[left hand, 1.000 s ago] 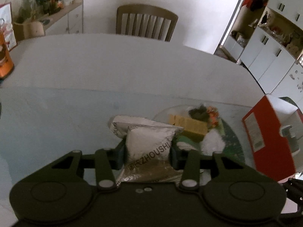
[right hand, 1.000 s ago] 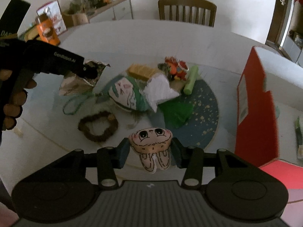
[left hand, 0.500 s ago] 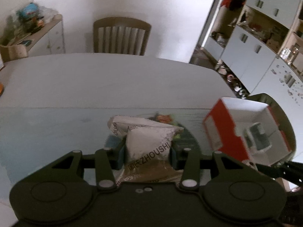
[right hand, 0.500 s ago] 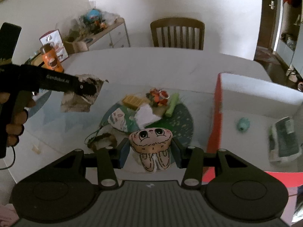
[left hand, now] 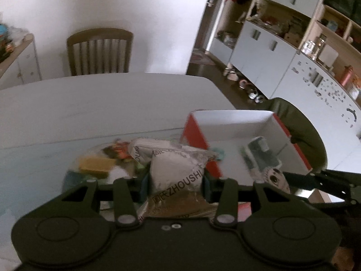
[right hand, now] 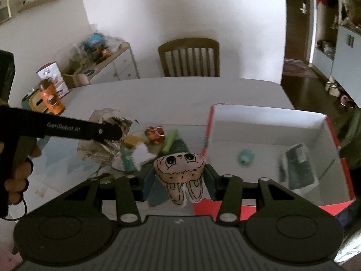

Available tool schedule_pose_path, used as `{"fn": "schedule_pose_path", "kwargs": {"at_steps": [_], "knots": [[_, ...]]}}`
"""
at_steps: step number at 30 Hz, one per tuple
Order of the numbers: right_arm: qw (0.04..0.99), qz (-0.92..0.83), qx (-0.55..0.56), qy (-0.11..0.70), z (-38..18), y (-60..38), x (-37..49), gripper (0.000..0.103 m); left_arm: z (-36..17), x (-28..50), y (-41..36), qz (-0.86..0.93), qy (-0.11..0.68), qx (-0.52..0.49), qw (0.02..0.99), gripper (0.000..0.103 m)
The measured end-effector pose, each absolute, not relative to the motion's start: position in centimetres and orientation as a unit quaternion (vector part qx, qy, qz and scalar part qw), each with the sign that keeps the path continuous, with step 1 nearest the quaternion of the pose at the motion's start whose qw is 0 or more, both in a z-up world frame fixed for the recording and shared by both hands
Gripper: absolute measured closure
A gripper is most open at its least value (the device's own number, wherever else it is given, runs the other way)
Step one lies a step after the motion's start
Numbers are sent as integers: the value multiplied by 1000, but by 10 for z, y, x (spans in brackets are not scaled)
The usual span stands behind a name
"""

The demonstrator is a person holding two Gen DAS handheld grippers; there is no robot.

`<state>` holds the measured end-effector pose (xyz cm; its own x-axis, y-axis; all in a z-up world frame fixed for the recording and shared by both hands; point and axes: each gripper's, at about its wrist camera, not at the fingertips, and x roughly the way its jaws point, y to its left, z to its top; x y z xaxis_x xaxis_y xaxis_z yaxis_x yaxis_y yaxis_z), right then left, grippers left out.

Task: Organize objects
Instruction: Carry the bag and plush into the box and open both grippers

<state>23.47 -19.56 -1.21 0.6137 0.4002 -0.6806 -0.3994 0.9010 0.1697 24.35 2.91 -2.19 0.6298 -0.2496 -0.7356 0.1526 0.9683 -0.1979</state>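
The left tongs (left hand: pixel 176 186) grip a crinkled silver foil packet (left hand: pixel 178 169); the right tongs (right hand: pixel 179 179) pinch a tooth-shaped plush toy (right hand: pixel 180 169), beside the red-and-white open box (right hand: pixel 266 122).

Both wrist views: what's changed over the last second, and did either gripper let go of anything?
Neither let go. Both grippers swung right toward the red cardboard box with the white inside, whose interior now shows. The left gripper stays shut on the silver foil snack pouch; the right gripper stays shut on the cream tooth-shaped plush toy. The small teal ball and folded packet lie inside.
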Motion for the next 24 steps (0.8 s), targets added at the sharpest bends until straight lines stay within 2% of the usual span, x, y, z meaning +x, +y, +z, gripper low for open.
{"fn": "schedule_pose_path", "kwargs": {"at_steps": [24], "knots": [[897, 195, -18, 396, -44, -303, 286, 56, -56, 297, -107, -148, 452, -12, 879, 60]]}}
